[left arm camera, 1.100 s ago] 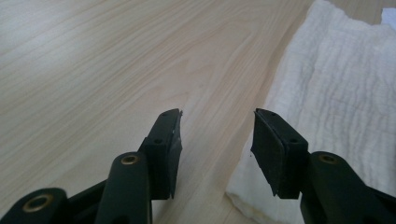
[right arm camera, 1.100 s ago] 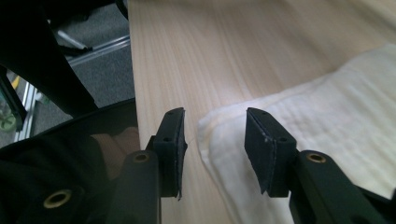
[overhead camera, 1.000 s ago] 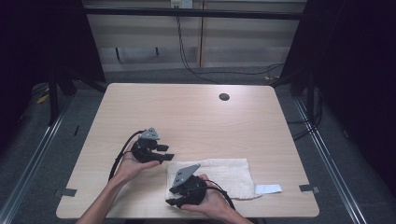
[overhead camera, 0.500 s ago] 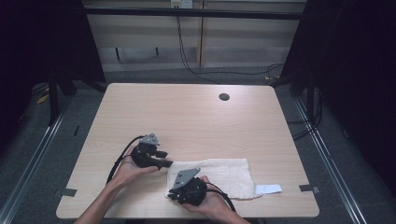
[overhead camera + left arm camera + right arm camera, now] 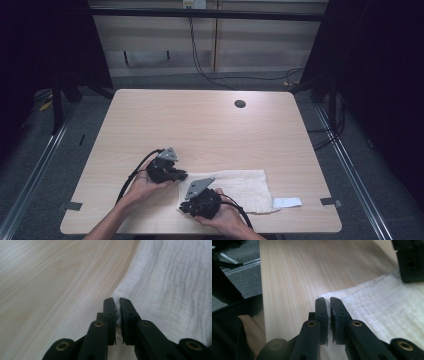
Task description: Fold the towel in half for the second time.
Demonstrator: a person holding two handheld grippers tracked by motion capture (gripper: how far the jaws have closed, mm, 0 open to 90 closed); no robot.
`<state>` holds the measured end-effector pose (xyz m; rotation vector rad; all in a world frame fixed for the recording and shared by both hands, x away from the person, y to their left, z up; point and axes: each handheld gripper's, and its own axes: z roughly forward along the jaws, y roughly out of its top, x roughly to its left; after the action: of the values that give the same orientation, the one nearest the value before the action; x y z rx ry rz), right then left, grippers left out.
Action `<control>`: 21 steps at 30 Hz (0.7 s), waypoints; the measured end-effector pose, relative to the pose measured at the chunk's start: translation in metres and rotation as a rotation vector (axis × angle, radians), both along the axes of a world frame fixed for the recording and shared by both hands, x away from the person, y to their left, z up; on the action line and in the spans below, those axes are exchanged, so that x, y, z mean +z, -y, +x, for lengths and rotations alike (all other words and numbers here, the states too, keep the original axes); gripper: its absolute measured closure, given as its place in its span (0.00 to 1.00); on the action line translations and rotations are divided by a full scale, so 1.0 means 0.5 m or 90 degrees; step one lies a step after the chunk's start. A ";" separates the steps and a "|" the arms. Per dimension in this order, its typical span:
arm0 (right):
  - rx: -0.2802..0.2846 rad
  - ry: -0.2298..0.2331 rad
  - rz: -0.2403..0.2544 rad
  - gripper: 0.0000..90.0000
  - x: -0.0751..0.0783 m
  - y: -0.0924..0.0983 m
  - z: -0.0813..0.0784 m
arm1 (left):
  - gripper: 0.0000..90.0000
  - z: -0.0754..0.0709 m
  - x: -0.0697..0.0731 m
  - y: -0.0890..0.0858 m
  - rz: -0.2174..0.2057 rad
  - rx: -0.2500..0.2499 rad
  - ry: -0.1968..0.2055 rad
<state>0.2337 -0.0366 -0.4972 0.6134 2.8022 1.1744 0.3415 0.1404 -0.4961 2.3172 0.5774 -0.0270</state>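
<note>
A white cloth [image 5: 245, 190] with a crinkled, gauze-like weave is laid flat near the front edge of the worktop [image 5: 200, 125]. No writing can be read on it. A white tag [image 5: 287, 202] is seen at its right end.

The left claw [image 5: 184, 175] has just been closing and is clamped on the cloth's far left corner; fabric is pinched between the pads [image 5: 117, 312]. The right claw [image 5: 182, 209] has just been closing too and is gripping the near left corner [image 5: 328, 312]. A dark round hole [image 5: 240, 104] is noted toward the worktop's far edge.
</note>
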 end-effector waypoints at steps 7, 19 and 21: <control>0.001 -0.018 0.018 0.95 0.004 0.003 0.012 | 0.95 0.006 0.004 -0.010 -0.038 0.019 -0.015; -0.009 -0.022 0.053 0.95 0.029 0.013 0.015 | 0.95 0.010 0.023 -0.013 -0.072 0.034 -0.018; -0.008 -0.021 0.058 0.95 0.034 0.013 0.016 | 0.95 0.011 0.027 -0.014 -0.076 0.034 -0.012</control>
<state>0.2418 -0.0431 -0.4803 0.6612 2.7796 1.3087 0.3468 0.1473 -0.4828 2.1881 0.6293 -0.0562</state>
